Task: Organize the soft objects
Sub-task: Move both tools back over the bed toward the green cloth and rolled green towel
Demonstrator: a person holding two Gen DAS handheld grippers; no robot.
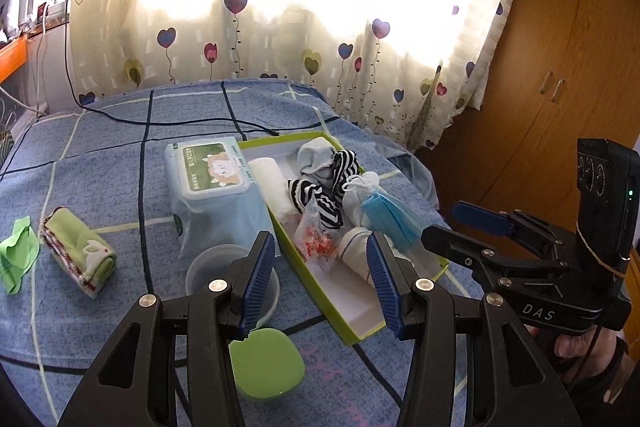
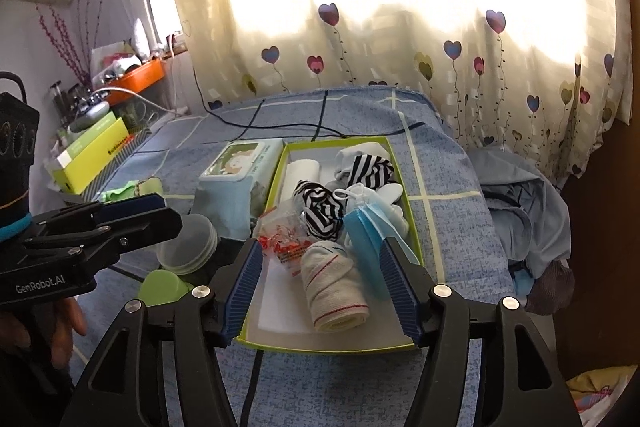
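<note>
Tongs, left [image 1: 322,287] and right [image 2: 320,289], wide and empty above crowded box [image 2: 414,227]; face masks [image 2: 362,227] risk spilling over rim onto bed [image 2: 448,227].

- Black plastic left gripper [image 1: 320,283] is fitted with ribbed blue pads [image 1: 260,279] and silver screws [image 1: 218,284].
- Black right gripper [image 2: 320,291] is marked "DAS" in the left wrist view.
</note>
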